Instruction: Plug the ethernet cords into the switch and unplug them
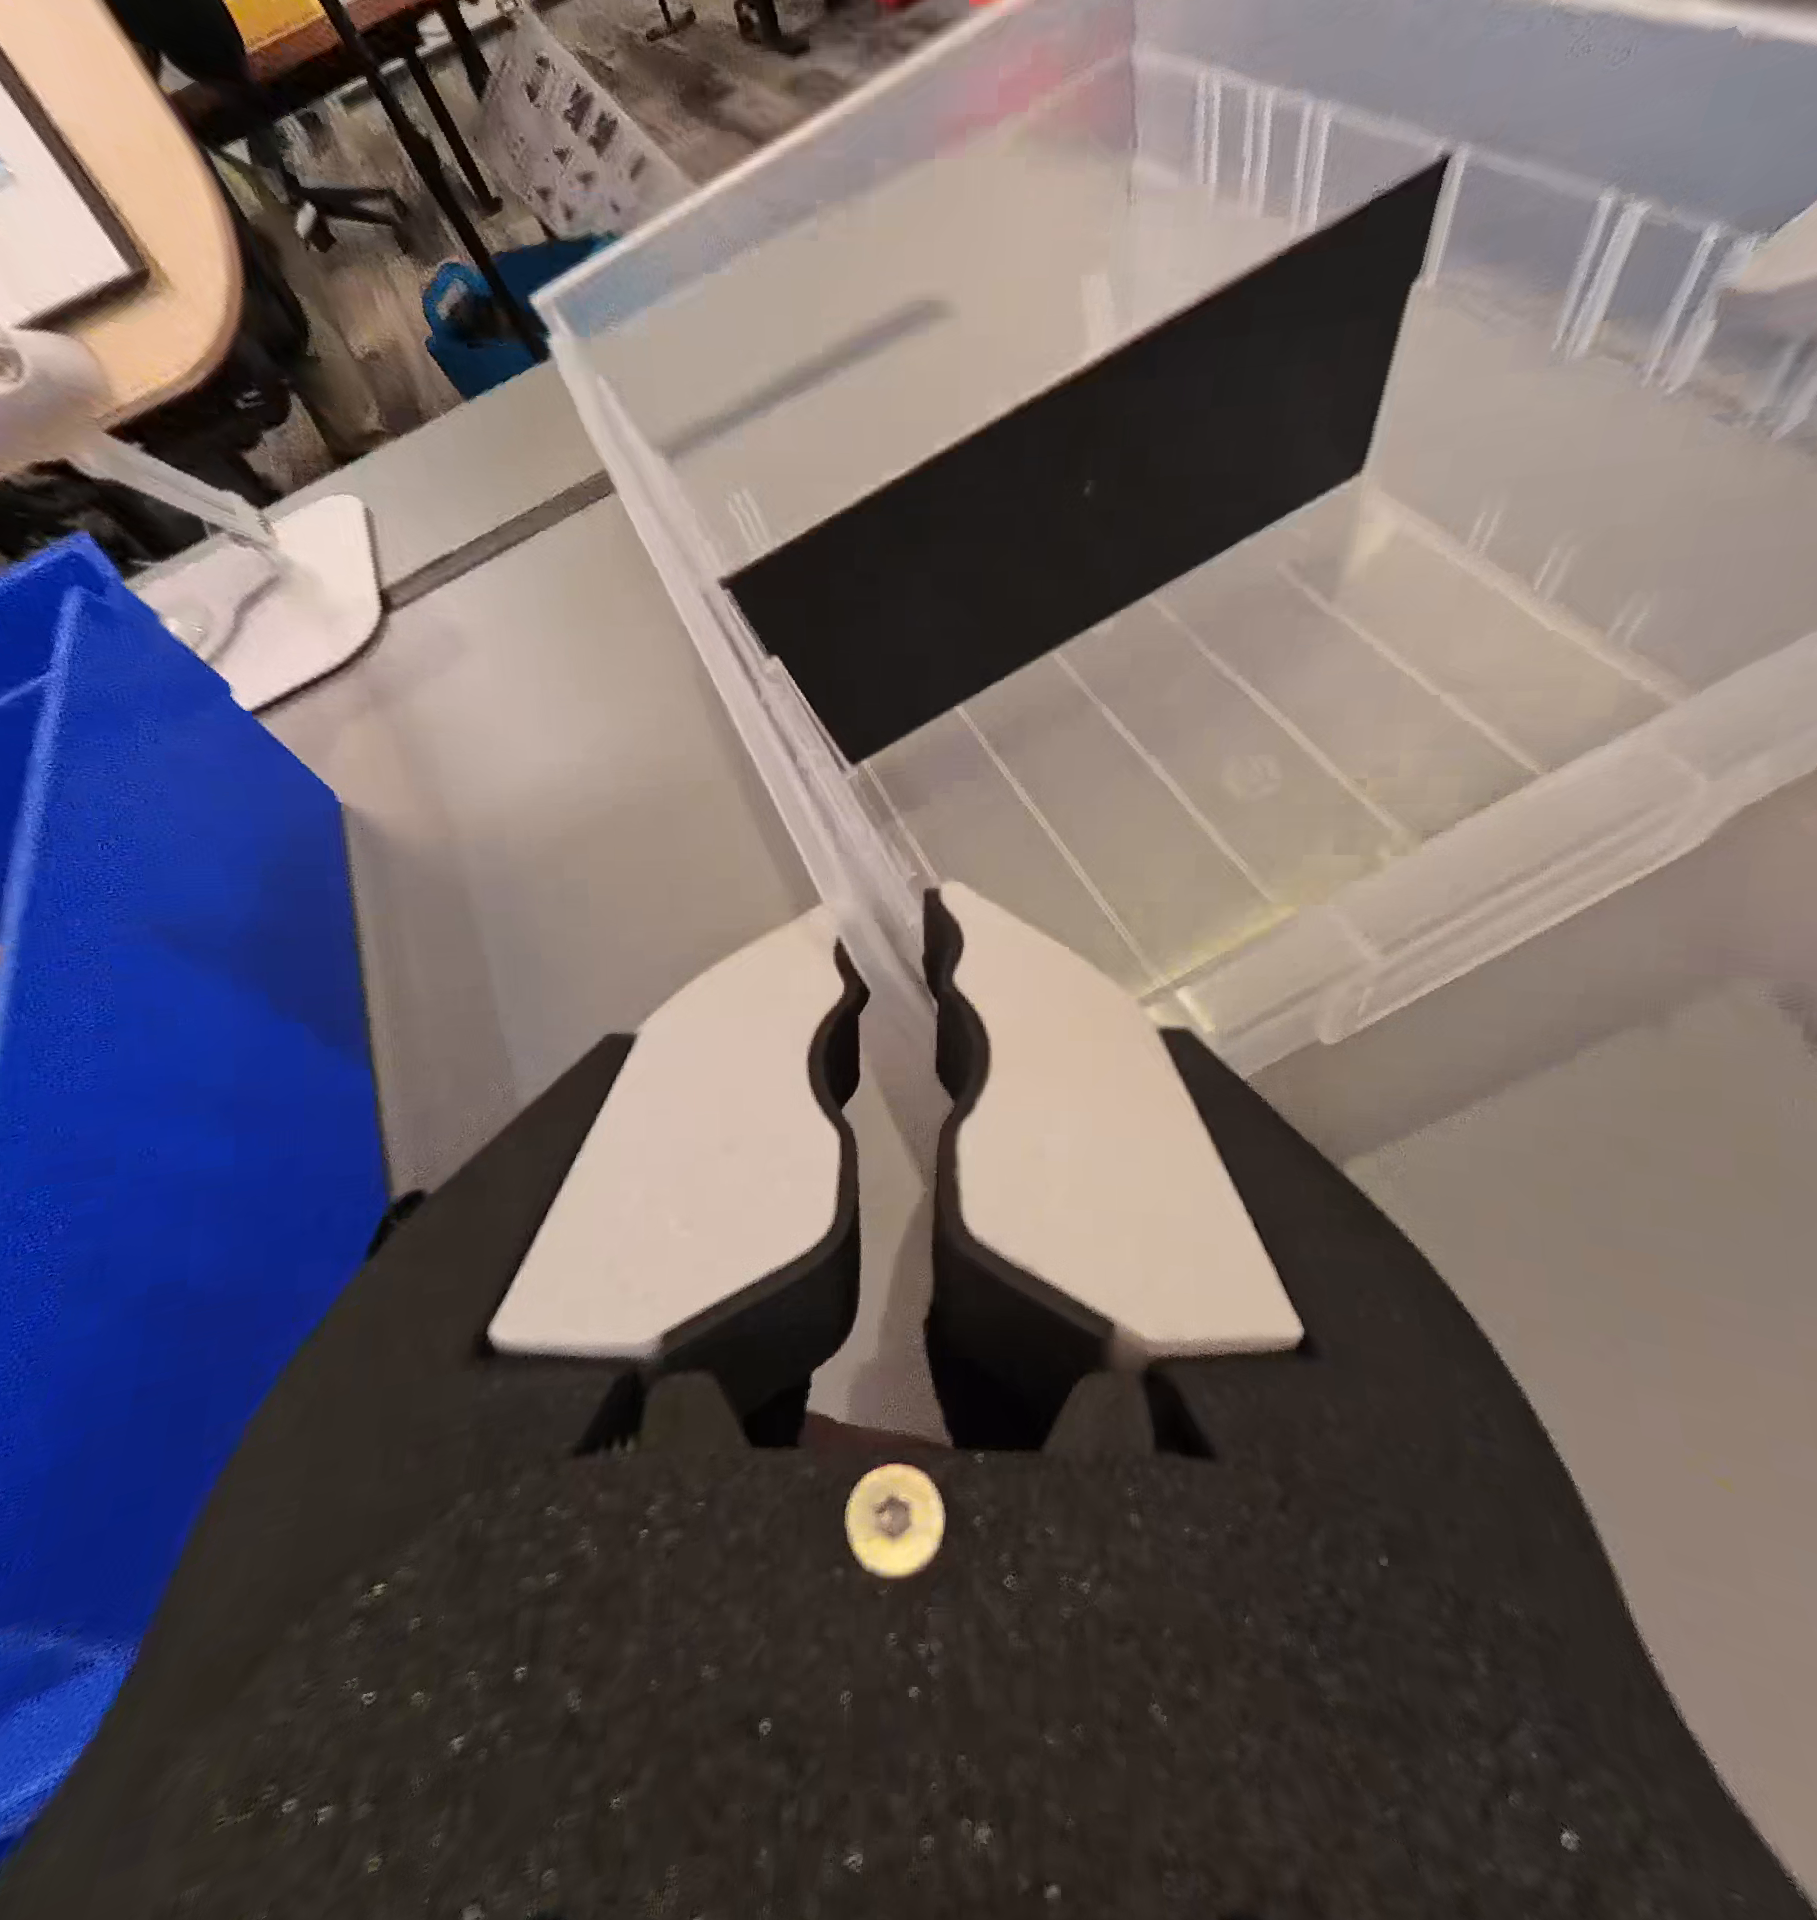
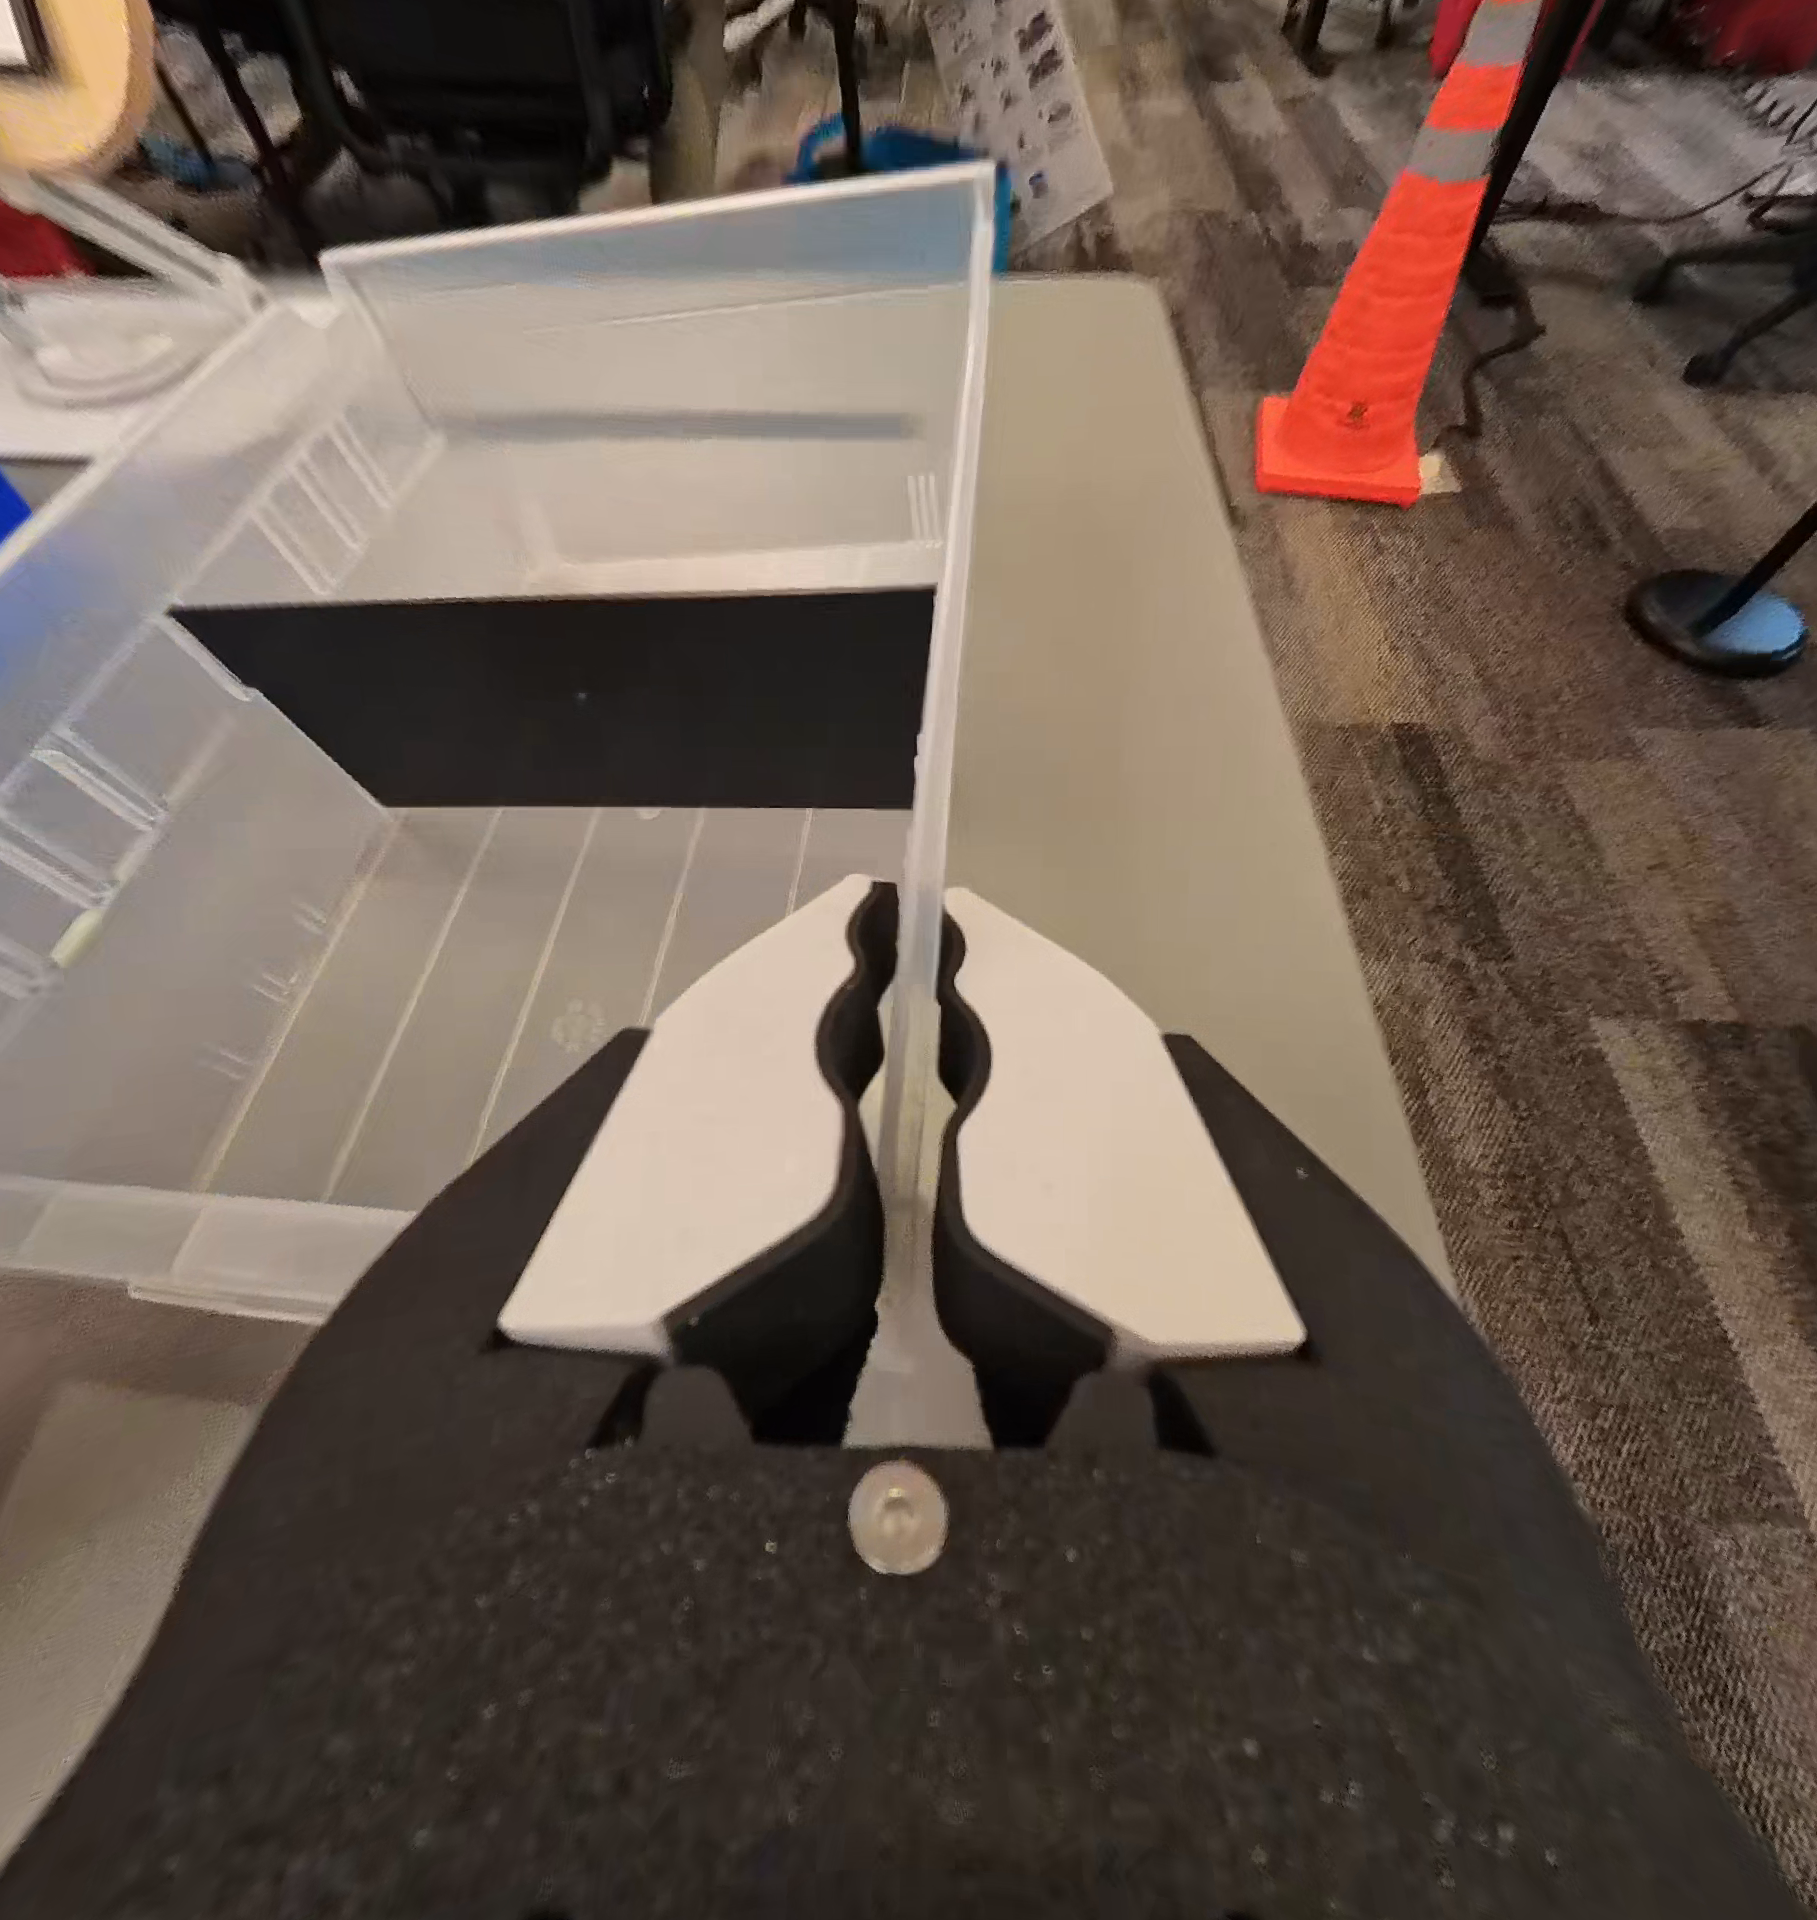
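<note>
From the left wrist view, the left gripper (image 1: 891,935), with white fingers and wavy black inner pads, straddles the upright side wall of a large clear plastic bin (image 1: 1486,821). The wall runs between the two fingers; the right pad (image 1: 945,997) lies against it, while a thin gap shows on the left side, so the hold looks loose and I cannot tell whether it is truly clamped. Inside the clear bin a flat black divider panel (image 1: 1091,499) stands across its width, beyond the gripper. The bin rests on a grey table (image 1: 530,790). Left of the bin, on the same table, sits a solid blue plastic bin (image 1: 156,1039), and beyond that a white stand base (image 1: 301,603). No switch or ethernet cord can be seen in this view.

From the right wrist view, the right gripper (image 2: 919,914), of the same white-and-black build, is clenched on the opposite side wall of the clear plastic bin (image 2: 260,935); the thin translucent wall passes straight down between the pads, which both meet it. The black divider panel (image 2: 571,696) crosses the bin beyond the fingers, and the bin floor in front of it shows only moulded ribs. Right of the bin the grey table (image 2: 1122,727) ends at a carpeted floor (image 2: 1610,1039), where an orange traffic cone (image 2: 1392,312) with grey bands stands, with a black round stand foot (image 2: 1714,623) near it. The switch and cords do not show here either.
</note>
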Motion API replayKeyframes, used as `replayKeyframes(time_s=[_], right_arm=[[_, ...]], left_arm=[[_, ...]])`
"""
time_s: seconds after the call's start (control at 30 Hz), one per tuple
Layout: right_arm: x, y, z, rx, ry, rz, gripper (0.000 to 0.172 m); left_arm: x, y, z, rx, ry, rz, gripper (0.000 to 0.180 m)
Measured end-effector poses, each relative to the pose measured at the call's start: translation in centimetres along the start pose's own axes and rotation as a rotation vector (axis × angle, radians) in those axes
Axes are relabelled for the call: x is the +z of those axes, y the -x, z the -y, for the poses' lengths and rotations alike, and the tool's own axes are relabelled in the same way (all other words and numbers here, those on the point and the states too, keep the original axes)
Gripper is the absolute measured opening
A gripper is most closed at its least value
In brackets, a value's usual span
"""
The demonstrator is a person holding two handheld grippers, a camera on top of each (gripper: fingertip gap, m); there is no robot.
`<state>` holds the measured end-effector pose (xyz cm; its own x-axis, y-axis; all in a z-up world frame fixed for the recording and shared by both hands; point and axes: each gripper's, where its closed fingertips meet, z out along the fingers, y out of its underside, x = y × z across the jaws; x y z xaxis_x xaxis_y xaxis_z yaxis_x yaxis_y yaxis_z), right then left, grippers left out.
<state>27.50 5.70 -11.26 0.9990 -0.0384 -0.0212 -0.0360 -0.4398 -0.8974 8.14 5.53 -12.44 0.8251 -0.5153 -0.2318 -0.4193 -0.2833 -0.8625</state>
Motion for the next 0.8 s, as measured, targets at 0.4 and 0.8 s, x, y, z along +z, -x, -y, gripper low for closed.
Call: replayKeyframes(time_s=[0.4, 0.8], right_arm=[[-1.3, -0.8, 3.5, 0.057, -0.135, -0.064, 0.029], [-5.9, 15.2, 8.9, -0.202, -0.125, 0.139, 0.047]], left_arm=[[-5.7, 0.2, 2.2, 0.047, -0.038, -0.172, 0.031], [-19.8, 25.9, -7.4, -0.412, -0.126, 0.013, 0.039]])
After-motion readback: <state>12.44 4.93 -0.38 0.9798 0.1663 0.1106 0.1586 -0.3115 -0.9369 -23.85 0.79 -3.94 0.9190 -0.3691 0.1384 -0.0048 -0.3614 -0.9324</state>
